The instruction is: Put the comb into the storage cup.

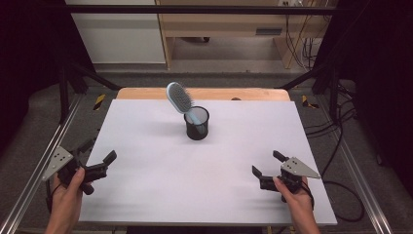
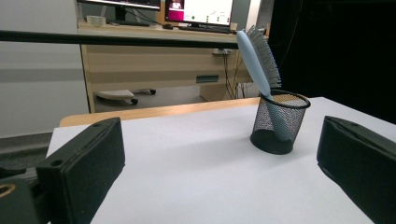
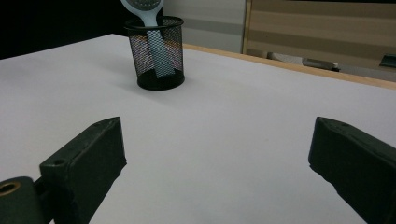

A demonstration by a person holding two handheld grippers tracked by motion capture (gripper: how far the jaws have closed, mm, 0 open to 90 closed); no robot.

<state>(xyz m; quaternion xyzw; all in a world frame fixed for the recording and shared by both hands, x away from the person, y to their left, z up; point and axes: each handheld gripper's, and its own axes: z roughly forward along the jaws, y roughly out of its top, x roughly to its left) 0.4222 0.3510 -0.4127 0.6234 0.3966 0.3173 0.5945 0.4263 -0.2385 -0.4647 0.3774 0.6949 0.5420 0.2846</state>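
Spreading wide with nothing between their jaws, the left gripper (image 1: 100, 163) and right gripper (image 1: 267, 168) are held low over the near corners of the white table (image 1: 146, 195). Well apart from both, toward the far middle, a black mesh cup (image 1: 197, 124) stands upright. A pale blue brush (image 1: 179, 97) is leaned in it, handle down, bristled head tilted left.

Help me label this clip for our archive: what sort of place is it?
Probably a lab or office test bench. A white table stands inside a metal frame, cables trail on the floor, and a desk with monitors is behind. A hairbrush stands in a mesh cup.
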